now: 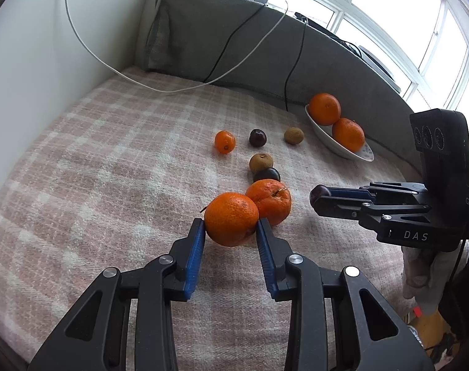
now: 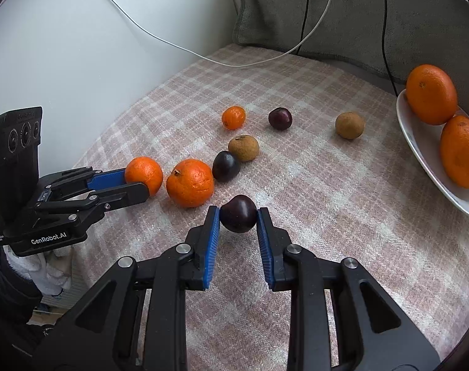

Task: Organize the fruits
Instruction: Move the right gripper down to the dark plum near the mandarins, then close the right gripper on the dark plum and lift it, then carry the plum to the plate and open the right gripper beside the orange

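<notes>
My left gripper (image 1: 230, 225) is shut on an orange (image 1: 231, 219), held just above the checked blanket; it also shows in the right wrist view (image 2: 144, 175). My right gripper (image 2: 238, 216) is shut on a dark plum (image 2: 238, 213), seen from the side in the left wrist view (image 1: 319, 194). A second orange (image 1: 269, 201) lies right behind the held one. Behind it lie another plum (image 1: 267, 174), a brown kiwi (image 1: 260, 162), a small mandarin (image 1: 225, 142), a third plum (image 1: 257, 137) and a second kiwi (image 1: 294, 135). A white dish (image 1: 358, 154) at the right holds two oranges (image 1: 324, 108).
The pink checked blanket (image 1: 110, 154) covers the surface. A grey cushion (image 1: 222, 40) backs it, with white and black cables (image 1: 234, 68) trailing onto the blanket. A white wall (image 1: 33, 61) stands at the left. Windows are behind the cushion.
</notes>
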`<state>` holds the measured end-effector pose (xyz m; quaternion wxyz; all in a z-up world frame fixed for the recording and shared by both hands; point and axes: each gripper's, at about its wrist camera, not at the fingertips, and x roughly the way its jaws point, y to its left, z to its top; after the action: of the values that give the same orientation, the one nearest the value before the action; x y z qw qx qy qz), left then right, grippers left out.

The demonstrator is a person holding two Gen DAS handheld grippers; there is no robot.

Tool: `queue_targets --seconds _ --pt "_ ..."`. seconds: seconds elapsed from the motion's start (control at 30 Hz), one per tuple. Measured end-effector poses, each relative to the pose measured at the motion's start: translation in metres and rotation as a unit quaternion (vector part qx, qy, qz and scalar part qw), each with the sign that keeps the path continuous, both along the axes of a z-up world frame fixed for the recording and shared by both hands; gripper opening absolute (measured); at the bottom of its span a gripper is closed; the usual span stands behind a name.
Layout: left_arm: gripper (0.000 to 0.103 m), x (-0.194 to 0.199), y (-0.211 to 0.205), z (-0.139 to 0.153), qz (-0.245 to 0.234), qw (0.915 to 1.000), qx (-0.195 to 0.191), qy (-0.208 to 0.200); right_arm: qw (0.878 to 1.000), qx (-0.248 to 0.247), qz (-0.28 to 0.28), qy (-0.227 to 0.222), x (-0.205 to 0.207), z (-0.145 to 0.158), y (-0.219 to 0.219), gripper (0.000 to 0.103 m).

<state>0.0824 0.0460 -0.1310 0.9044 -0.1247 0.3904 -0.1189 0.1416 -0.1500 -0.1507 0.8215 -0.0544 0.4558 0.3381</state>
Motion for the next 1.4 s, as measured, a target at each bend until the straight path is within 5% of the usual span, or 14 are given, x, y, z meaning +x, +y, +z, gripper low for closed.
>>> queue_targets --seconds 0.57,1.4 --pt "0.033 0.024 -0.047 0.037 -0.064 0.9969 -0.018 -0.041 0.995 0.034 -0.087 -0.045 0.007 0.044 -0.078 0.026" --pt "0.033 0.099 -0.157 0.052 -0.145 0.9879 -0.012 -0.055 0.976 0.031 -0.206 -0.066 0.065 0.05 -0.205 0.026"
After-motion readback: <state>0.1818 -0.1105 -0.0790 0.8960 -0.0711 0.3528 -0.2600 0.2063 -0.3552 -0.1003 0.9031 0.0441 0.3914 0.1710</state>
